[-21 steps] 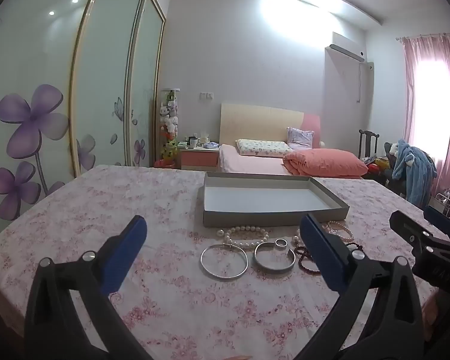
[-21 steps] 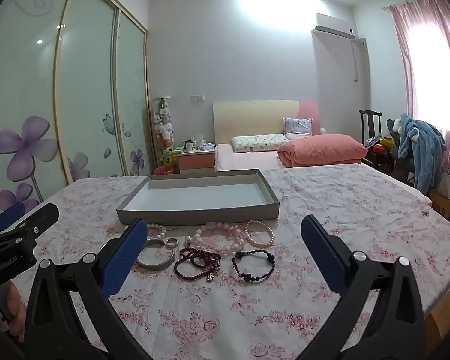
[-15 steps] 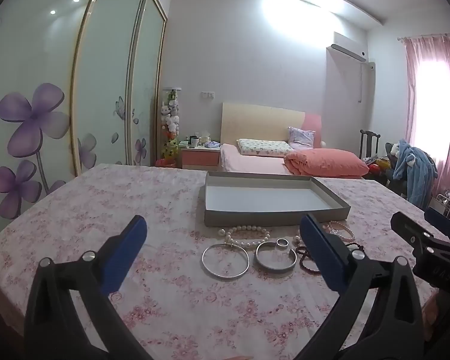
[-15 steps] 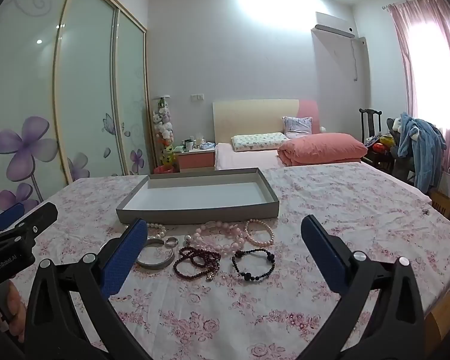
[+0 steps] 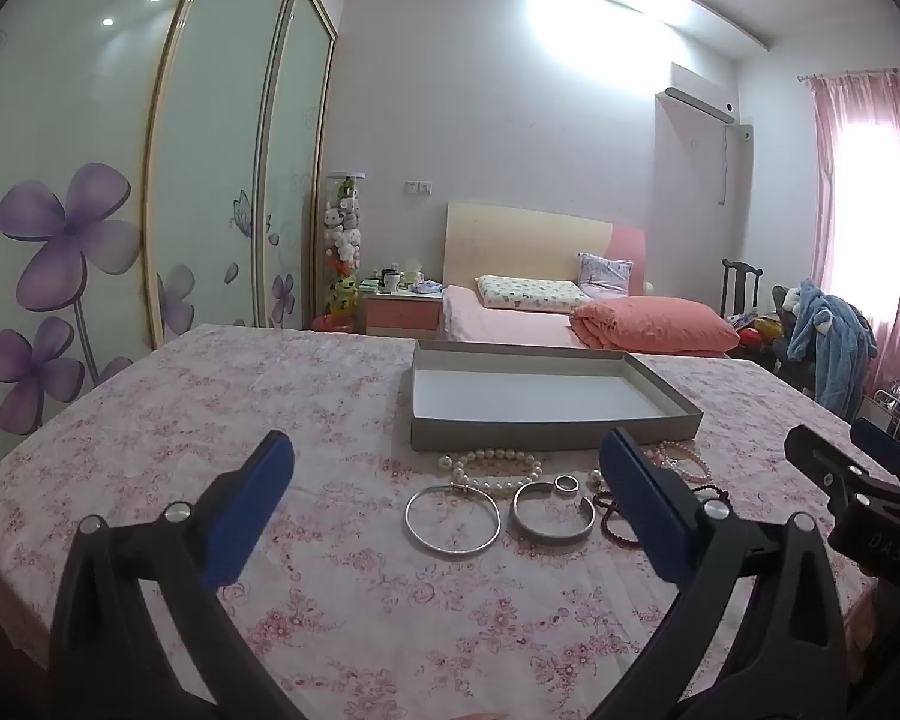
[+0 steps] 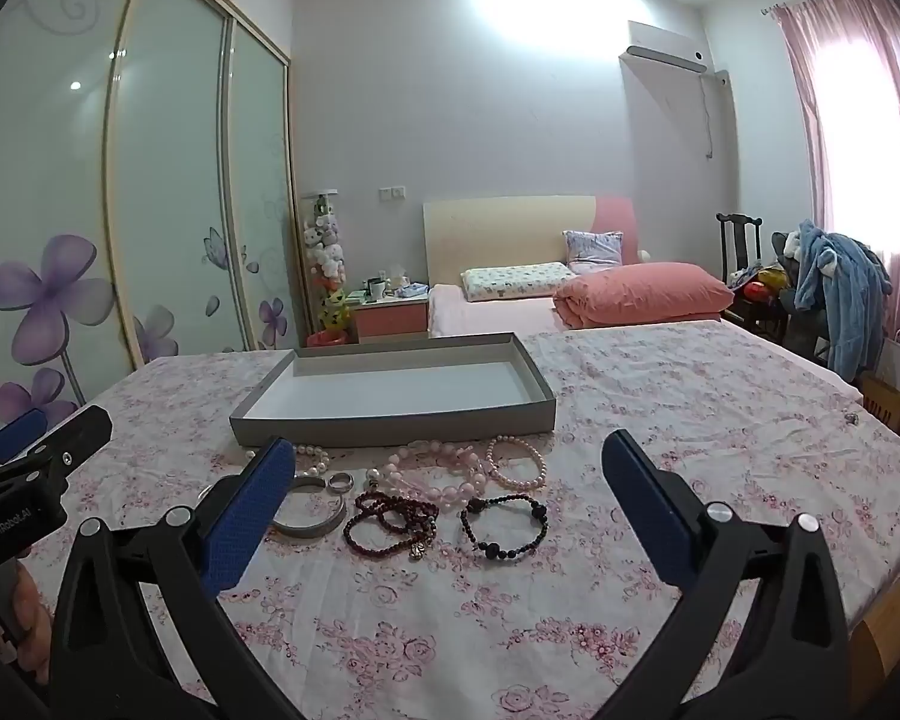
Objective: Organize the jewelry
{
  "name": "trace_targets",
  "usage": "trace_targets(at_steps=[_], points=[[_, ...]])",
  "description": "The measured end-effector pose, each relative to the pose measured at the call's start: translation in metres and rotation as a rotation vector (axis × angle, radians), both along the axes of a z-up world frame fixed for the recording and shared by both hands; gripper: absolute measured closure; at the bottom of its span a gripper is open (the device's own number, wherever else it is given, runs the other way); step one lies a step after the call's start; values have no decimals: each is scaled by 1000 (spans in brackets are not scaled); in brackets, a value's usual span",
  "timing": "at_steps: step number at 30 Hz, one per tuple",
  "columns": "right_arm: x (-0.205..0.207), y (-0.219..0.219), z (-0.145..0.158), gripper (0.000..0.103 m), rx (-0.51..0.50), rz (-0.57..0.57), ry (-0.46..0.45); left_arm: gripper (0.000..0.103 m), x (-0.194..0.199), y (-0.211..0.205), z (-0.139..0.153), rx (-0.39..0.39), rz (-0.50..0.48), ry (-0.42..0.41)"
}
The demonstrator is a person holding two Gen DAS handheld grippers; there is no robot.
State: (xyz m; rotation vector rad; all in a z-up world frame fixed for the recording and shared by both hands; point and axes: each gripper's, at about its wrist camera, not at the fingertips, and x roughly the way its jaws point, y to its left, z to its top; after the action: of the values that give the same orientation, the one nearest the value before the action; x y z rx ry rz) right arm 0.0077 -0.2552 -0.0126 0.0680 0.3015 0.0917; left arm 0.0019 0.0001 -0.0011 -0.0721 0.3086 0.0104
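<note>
- On the bench (image 5: 306, 402), before the tray (image 5: 546, 427): all jewelry lies in a loose row just outside the near wall; the tray holds nothing yet.
- Left hand-held gripper (image 5: 444, 495): jaws wide apart, holding nothing, above the bangle (image 5: 452, 521).
- Right hand-held gripper (image 6: 444, 495): jaws wide apart, holding nothing, above the dark beads (image 6: 390, 525).
- Risk, bangle and cuff (image 5: 553, 511): thin, flat metal; fingers may skid off or pinch the cloth.
- Risk, ring (image 5: 566, 483): touches the cuff; may be knocked away.
- Risk, pink beads (image 6: 444, 468): strands overlap; lifting one may drag its neighbours.
- Risk, pearls (image 5: 491, 468): limp; may sag and catch the tray wall.
</note>
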Motion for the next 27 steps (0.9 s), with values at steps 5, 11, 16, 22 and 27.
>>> trace_targets(at_steps=[5, 11, 16, 22, 27], points=[[0, 0, 0, 2, 2, 0, 1, 4, 0, 0, 0, 0, 0, 1], [0, 0, 0, 2, 3, 0, 2, 4, 0, 3, 0, 0, 1, 2], [0, 0, 0, 2, 4, 0, 2, 4, 0, 3, 0, 0, 2, 3], [0, -1, 0, 2, 4, -1, 1, 4, 0, 3, 0, 0, 1, 4], [0, 0, 0, 2, 4, 0, 2, 4, 0, 3, 0, 0, 2, 4]])
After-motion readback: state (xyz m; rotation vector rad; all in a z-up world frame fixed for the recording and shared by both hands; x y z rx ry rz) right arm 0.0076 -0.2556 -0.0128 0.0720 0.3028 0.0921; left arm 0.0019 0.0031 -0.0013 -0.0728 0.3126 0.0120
